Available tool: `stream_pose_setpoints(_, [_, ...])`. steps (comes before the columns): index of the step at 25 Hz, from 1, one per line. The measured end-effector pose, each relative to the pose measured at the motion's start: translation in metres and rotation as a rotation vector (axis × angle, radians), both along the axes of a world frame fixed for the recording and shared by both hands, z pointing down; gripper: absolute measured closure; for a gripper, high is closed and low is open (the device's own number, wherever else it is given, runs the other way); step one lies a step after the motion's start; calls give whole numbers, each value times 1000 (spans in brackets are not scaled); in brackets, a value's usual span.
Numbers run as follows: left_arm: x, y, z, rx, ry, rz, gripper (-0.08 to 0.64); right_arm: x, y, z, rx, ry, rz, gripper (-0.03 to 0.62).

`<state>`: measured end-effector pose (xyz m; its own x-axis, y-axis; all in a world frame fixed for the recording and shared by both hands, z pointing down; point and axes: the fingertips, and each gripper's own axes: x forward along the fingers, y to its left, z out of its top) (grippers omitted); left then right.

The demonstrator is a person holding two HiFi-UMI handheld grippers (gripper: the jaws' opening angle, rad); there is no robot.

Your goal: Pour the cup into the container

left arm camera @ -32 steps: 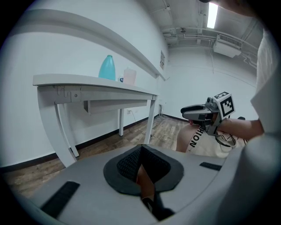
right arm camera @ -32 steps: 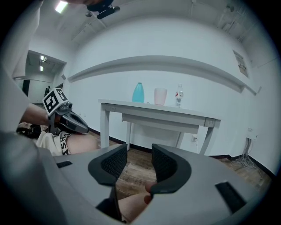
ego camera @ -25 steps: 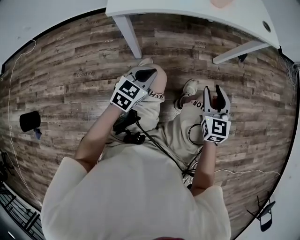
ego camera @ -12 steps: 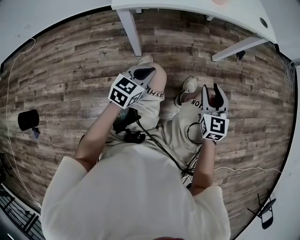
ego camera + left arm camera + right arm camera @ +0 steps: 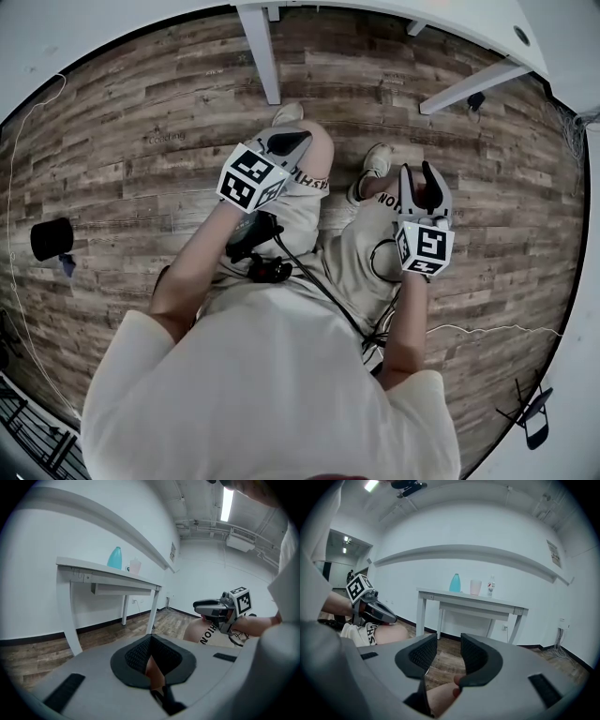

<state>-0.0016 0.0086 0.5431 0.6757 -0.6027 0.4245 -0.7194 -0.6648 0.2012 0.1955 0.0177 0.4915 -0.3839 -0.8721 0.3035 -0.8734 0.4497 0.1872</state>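
Right gripper view shows the right gripper (image 5: 449, 651) with jaws apart and empty. The left gripper (image 5: 150, 651) is pinched together on nothing. Pink cup (image 5: 476, 587) sits beside the blue container (image 5: 455, 583) mid-tabletop (image 5: 468, 598), well apart from both grippers. Nothing's started imo, grab and pour both left.

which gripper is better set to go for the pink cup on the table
Probably right: the right gripper is open and empty, facing the pink cup; the left gripper is shut.
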Motion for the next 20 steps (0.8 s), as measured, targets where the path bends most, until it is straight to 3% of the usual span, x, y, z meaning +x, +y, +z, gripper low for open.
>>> stream_pose_setpoints(8, [-6,16,1,-24,72,-3,549,-11,20,-1,20,-3,3,433])
stream_pose_setpoints(20, [7,48,8,-4,-33,78,549,-14,58,2,12,-66,34,433])
